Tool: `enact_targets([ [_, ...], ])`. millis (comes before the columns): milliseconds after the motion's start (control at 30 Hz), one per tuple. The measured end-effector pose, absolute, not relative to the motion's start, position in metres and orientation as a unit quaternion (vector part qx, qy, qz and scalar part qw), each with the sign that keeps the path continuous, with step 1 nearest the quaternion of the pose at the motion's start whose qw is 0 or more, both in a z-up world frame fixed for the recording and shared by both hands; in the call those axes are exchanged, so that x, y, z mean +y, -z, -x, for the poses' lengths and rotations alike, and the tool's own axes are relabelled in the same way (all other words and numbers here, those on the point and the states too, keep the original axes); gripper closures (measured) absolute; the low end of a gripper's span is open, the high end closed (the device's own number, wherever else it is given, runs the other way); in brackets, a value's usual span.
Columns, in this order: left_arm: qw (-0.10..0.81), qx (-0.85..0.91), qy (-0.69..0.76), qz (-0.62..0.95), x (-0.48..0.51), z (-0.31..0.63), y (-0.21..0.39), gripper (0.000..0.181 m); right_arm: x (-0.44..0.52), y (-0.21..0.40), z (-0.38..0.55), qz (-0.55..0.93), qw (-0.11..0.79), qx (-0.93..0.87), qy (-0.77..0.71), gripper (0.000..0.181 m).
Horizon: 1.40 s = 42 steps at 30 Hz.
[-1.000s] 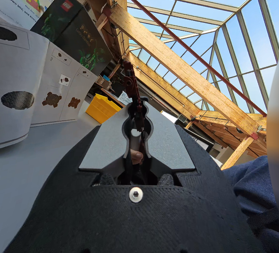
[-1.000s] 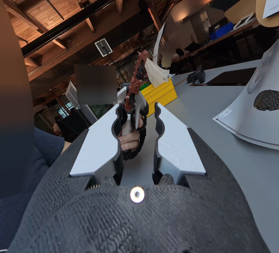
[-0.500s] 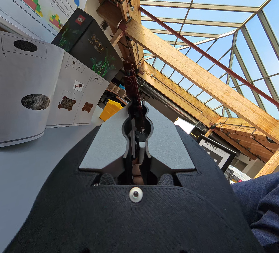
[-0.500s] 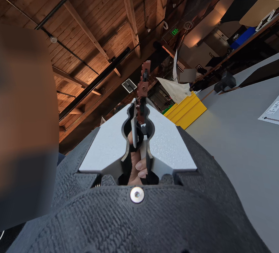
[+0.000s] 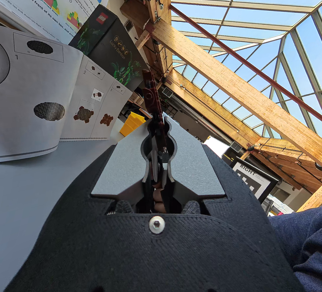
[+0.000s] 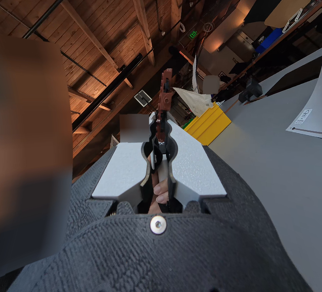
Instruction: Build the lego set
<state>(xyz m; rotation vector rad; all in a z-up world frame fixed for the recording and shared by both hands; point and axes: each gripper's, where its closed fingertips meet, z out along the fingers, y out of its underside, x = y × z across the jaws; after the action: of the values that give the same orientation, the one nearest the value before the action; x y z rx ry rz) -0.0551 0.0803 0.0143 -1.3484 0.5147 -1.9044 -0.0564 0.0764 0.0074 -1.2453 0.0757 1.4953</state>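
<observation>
Both grippers meet on one reddish-brown brick plate, held edge-on and raised above the grey table (image 5: pixel 43 187). The left gripper (image 5: pixel 157 126) is clenched on the brick plate (image 5: pixel 150 97), its grey fingers (image 5: pixel 129 159) pressed close on the lower part while the rest stands up past the tips. In the right wrist view, the right gripper (image 6: pixel 161 126) is likewise clamped on the same plate (image 6: pixel 164 98), which rises nearly upright, black parts showing along its edge. A person's fingers show through the gap between each pair of jaws. On the far left of the table lies an open instruction booklet (image 5: pixel 43 91), curling up, with a dark set box (image 5: pixel 111 51) standing behind it. A yellow bin (image 6: pixel 209 124) holding a white paper bag (image 6: pixel 193 102) sits farther off on the table.
</observation>
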Motion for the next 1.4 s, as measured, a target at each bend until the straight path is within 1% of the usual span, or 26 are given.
enact_targets([
  [700, 0.331, 0.187, 0.747, 0.546, 0.081, 0.05, -0.004, 0.176, 0.078, 0.002, 0.053, 0.513, 0.523, 0.065, -0.677, 0.175],
  [800, 0.306, 0.17, 0.751, 0.56, 0.085, 0.049, 0.001, 0.176, 0.082, 0.007, 0.052, 0.516, 0.514, 0.084, -0.68, 0.174],
  [833, 0.288, 0.161, 0.759, 0.561, 0.087, 0.049, 0.002, 0.176, 0.082, 0.008, 0.052, 0.52, 0.516, 0.082, -0.676, 0.173],
  [867, 0.27, 0.149, 0.767, 0.562, 0.089, 0.049, 0.002, 0.176, 0.082, 0.008, 0.053, 0.529, 0.52, 0.074, -0.666, 0.166],
  [900, 0.251, 0.135, 0.774, 0.565, 0.092, 0.05, 0.002, 0.176, 0.082, 0.01, 0.054, 0.549, 0.525, 0.065, -0.647, 0.151],
  [933, 0.232, 0.121, 0.781, 0.567, 0.095, 0.052, 0.001, 0.177, 0.081, 0.01, 0.054, 0.565, 0.537, 0.052, -0.625, 0.145],
  [1000, 0.197, 0.104, 0.79, 0.572, 0.101, 0.056, 0.0, 0.177, 0.078, 0.008, 0.048, 0.597, 0.576, 0.023, -0.558, 0.141],
  [1067, 0.169, 0.094, 0.79, 0.582, 0.106, 0.057, -0.002, 0.176, 0.075, 0.006, 0.037, 0.629, 0.629, -0.01, -0.456, 0.143],
  [1133, 0.115, 0.082, 0.794, 0.591, 0.105, 0.057, -0.008, 0.176, 0.067, -0.007, 0.024, 0.637, 0.703, -0.076, -0.306, 0.142],
  [1200, 0.032, 0.066, 0.797, 0.6, 0.098, 0.056, -0.022, 0.176, 0.05, -0.034, 0.024, 0.602, 0.76, -0.205, -0.13, 0.14],
  [1267, -0.056, 0.056, 0.785, 0.614, 0.084, 0.055, -0.038, 0.176, 0.034, -0.052, 0.035, 0.54, 0.76, -0.354, 0.067, 0.141],
  [1333, -0.091, 0.079, 0.749, 0.652, 0.069, 0.054, -0.051, 0.176, 0.025, -0.06, 0.047, 0.465, 0.72, -0.466, 0.22, 0.143],
  [1400, -0.1, 0.11, 0.716, 0.682, 0.054, 0.053, -0.065, 0.176, 0.018, -0.064, 0.059, 0.426, 0.674, -0.537, 0.274, 0.141],
])
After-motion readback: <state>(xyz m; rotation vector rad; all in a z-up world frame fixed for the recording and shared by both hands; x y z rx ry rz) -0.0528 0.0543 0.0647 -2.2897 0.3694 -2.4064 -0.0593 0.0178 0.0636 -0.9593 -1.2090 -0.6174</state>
